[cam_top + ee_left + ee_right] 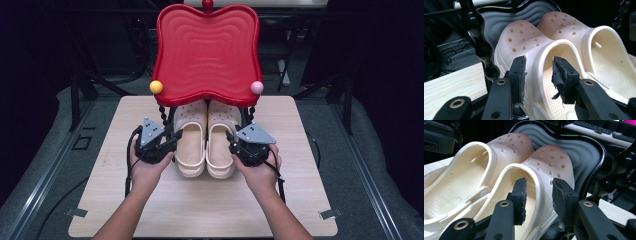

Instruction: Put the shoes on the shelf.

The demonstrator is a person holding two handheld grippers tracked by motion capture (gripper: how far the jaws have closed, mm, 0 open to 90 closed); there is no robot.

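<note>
Two cream clogs lie side by side, toes under the red top tray of a small rack. The left clog has its outer side wall between the jaws of my left gripper. A thin gap shows on each side of that wall, so the gripper is open. My right gripper straddles the outer wall of the right clog the same way, pads apart from it. Both toes rest on the rack's dark rippled lower tray.
The rack stands at the far middle of a pale wooden table. Its black beaded posts rise just outside each clog, close to the jaws. A yellow ball and a pink ball cap the red tray's front corners.
</note>
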